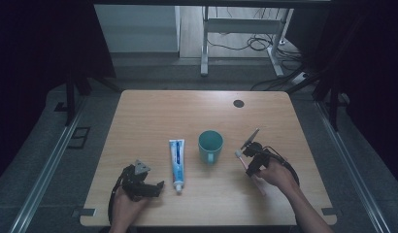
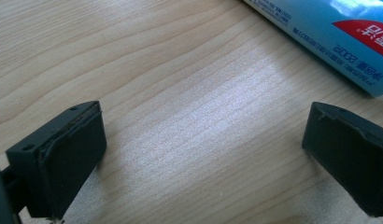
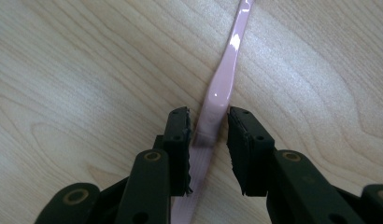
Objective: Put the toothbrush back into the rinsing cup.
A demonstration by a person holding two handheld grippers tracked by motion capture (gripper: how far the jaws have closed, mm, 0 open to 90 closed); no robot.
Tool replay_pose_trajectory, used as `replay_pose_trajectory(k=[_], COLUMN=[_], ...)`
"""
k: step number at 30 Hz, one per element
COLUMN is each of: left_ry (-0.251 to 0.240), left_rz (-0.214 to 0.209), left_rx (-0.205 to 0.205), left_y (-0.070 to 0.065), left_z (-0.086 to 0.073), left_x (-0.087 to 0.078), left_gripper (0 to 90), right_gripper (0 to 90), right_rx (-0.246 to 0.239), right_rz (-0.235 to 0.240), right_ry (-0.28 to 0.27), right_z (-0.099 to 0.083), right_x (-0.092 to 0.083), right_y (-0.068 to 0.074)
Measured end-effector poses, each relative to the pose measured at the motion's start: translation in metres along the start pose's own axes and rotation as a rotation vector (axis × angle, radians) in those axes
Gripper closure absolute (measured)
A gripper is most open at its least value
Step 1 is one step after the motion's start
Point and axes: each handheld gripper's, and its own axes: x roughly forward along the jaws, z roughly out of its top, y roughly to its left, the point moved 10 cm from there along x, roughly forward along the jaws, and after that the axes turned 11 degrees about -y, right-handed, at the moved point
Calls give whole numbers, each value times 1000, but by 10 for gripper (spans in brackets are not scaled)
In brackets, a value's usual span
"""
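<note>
High view, right tool astride pink toothbrush, unclenched, teal mug beside, left tool released.

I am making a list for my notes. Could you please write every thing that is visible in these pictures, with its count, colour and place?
toothbrush: one, pink, lying on the table at the right, its handle between the right gripper's jaws
mug: one, teal, upright near the table's middle, handle toward the person
toothpaste tube: one, blue and white, lying left of the mug, cap toward the person
table: one, light wood, with a dark round spot near its far right edge
left gripper: one, black, near the table's front left, jaws wide apart over bare wood beside the tube
right gripper: one, black, jaws narrowed around the toothbrush handle; a full clamp cannot be confirmed
</note>
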Motion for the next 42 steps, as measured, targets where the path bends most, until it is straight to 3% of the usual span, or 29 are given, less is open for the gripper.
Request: replay_pose_trajectory(k=[21,42], left_ry=[0,0], left_rz=[0,0], left_rx=[0,0], left_y=[0,0], left_z=[0,0], left_x=[0,0], left_gripper=[0,0], right_gripper=[785,788], right_rx=[-25,-43], right_rz=[-40,-10], right_ry=[68,-19], right_z=[4,9], right_x=[6,-7], right_y=[-2,1])
